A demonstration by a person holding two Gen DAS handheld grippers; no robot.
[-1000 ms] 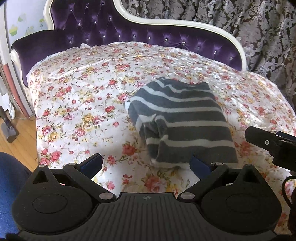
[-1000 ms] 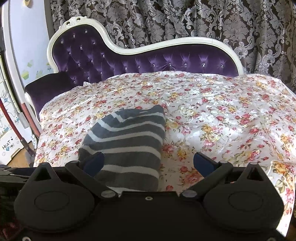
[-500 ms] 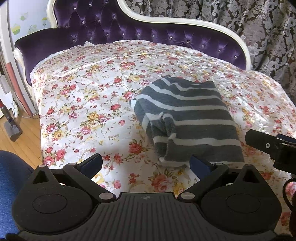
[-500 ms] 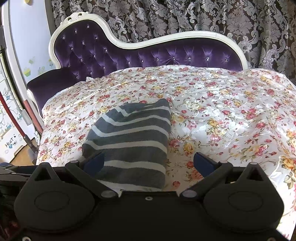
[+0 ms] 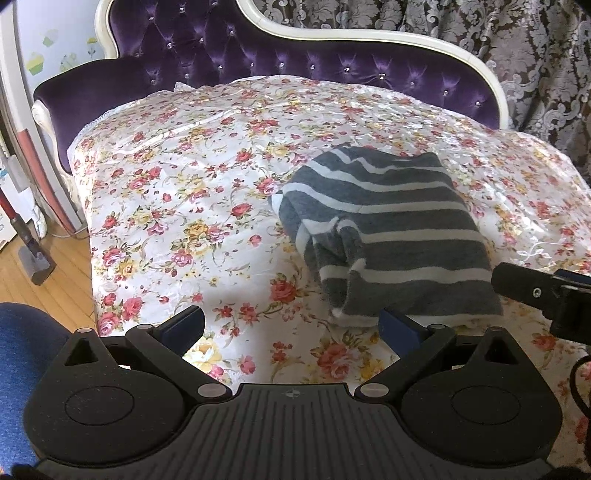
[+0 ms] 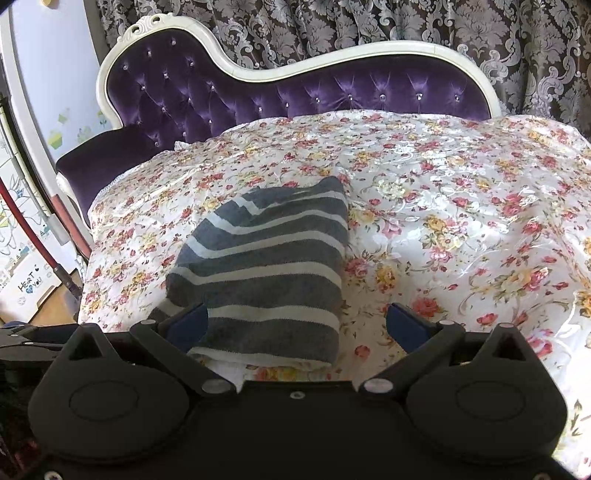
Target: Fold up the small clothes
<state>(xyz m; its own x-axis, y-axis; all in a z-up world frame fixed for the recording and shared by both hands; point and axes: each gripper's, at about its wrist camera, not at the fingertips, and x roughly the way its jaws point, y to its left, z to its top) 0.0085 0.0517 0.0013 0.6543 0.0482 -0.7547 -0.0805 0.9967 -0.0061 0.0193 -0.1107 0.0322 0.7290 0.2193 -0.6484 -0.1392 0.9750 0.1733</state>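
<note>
A grey garment with white stripes (image 5: 391, 236) lies folded into a compact rectangle on the floral bedspread (image 5: 192, 206). It also shows in the right wrist view (image 6: 266, 273). My left gripper (image 5: 291, 328) is open and empty, held back from the garment's near left corner. My right gripper (image 6: 297, 325) is open and empty, just above the garment's near edge; its left finger overlaps the cloth in the view. Part of the right gripper shows at the right edge of the left wrist view (image 5: 535, 291).
The bedspread covers a purple tufted chaise with a white frame (image 6: 332, 92). Patterned curtains (image 6: 369, 29) hang behind. Wooden floor (image 5: 44, 273) and a vacuum stick (image 5: 26, 236) lie at the left. A blue cushion (image 5: 22, 354) is near my left gripper.
Both grippers have drawn back and risen a little from the folded garment, which now sits farther away in both views. The garment has not moved.
</note>
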